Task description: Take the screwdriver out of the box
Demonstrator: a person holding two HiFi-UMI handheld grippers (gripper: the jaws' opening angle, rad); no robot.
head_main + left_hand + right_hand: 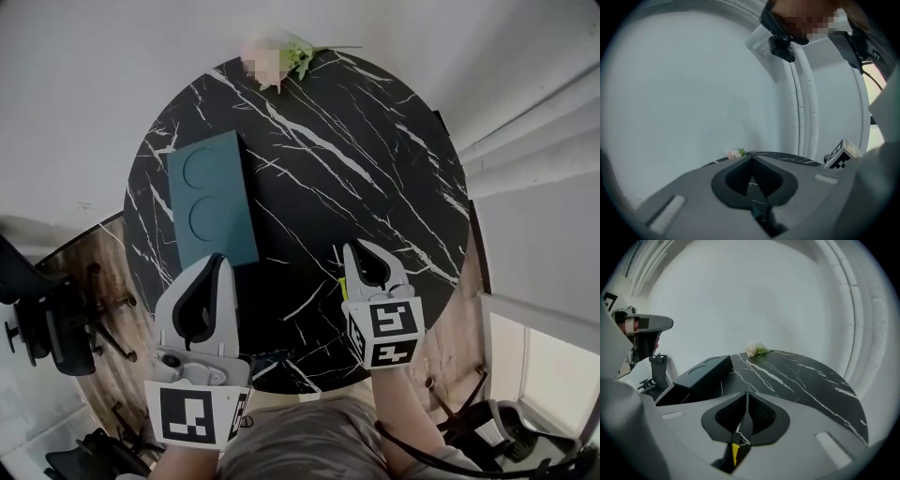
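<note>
Right gripper [746,395]: jaws nearly together, with a slim yellow-tipped item [735,453] between them at their base. A dark box [701,376] lies near the left edge of the table [811,380]. A flower sprig [757,350] lies at the far edge.

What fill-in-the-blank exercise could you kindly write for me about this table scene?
1. The teal box on the round table has its lid ____.
2. That lid shows ____ round recesses.
3. The flowers lie at the table's ____ edge.
4. Of the left gripper and the right gripper, the box lies nearer the ____ one.
Missing words: closed; two; far; left.
</note>
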